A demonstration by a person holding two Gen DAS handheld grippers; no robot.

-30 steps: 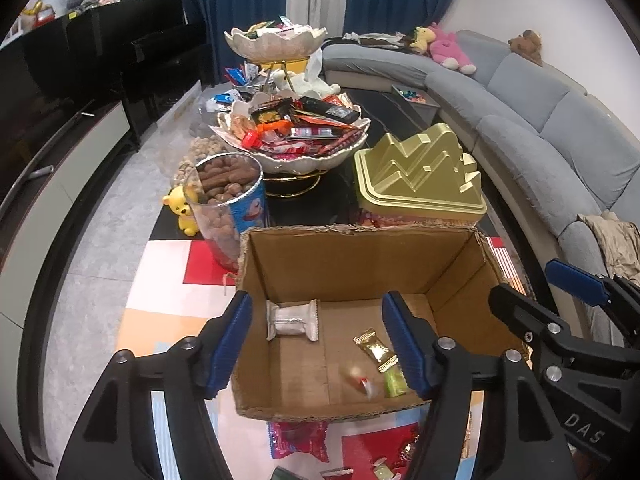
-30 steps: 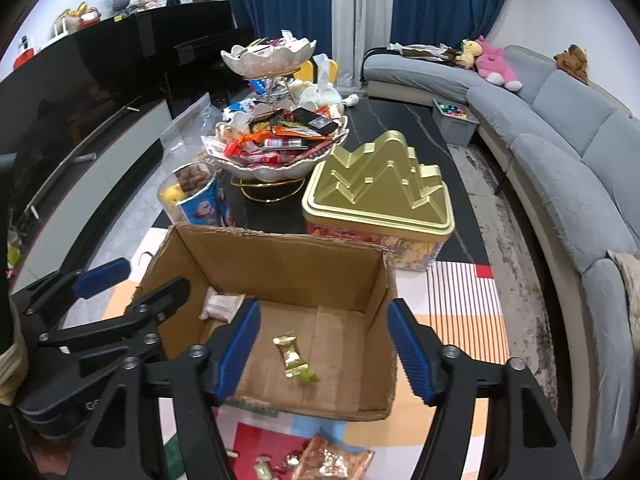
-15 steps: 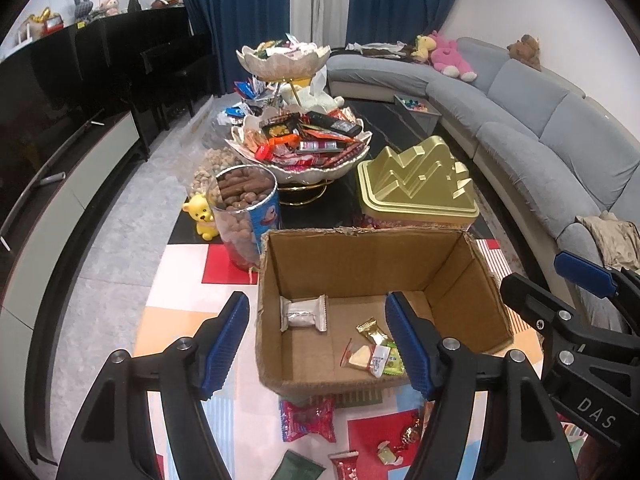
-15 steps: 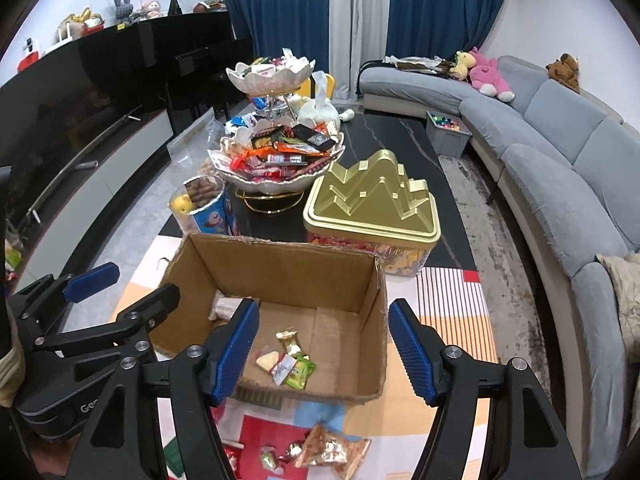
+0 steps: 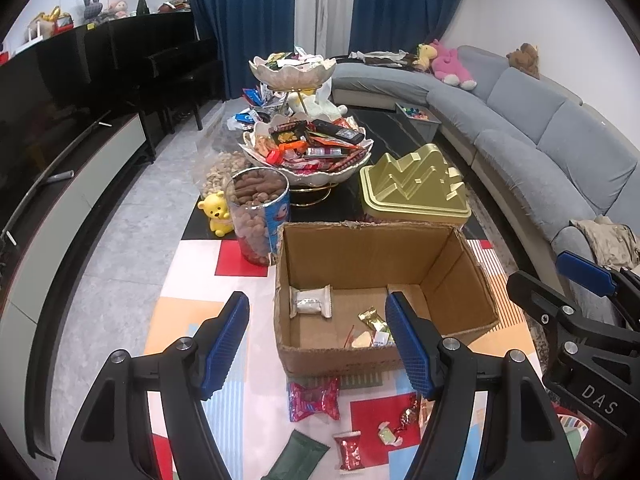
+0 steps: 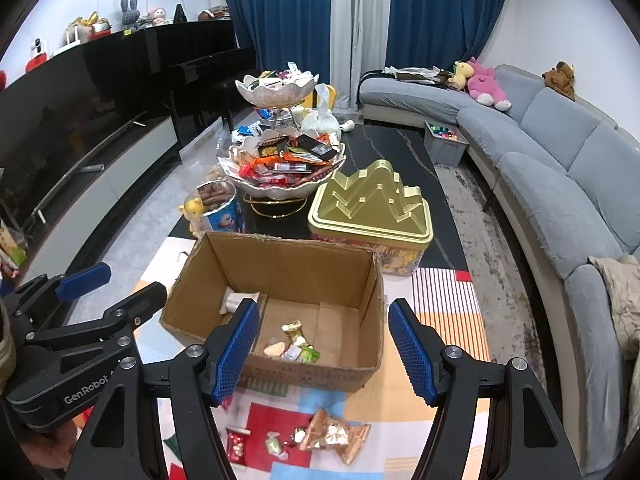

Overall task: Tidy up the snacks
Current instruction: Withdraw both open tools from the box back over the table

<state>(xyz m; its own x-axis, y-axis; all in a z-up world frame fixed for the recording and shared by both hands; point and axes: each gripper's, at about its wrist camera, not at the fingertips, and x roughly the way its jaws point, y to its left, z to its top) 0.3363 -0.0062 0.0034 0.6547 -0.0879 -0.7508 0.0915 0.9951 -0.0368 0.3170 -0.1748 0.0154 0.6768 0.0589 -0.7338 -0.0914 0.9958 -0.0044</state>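
Progress is partial: cardboard box (image 5: 384,280) holds a few wrapped snacks (image 5: 370,326); loose sweets (image 5: 316,396) lie on the mat before it — unsorted; left gripper (image 5: 318,346) and right gripper (image 6: 324,348) hover, jaws wide, empty.

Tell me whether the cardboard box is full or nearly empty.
Nearly empty. The cardboard box is open-topped, and most of its floor shows bare, with only a white wrapped snack and a few small candies inside.

One cardboard box (image 5: 452,264), one gold tin (image 5: 412,188), one snack jar (image 5: 258,216), two tiered bowls (image 5: 320,172).
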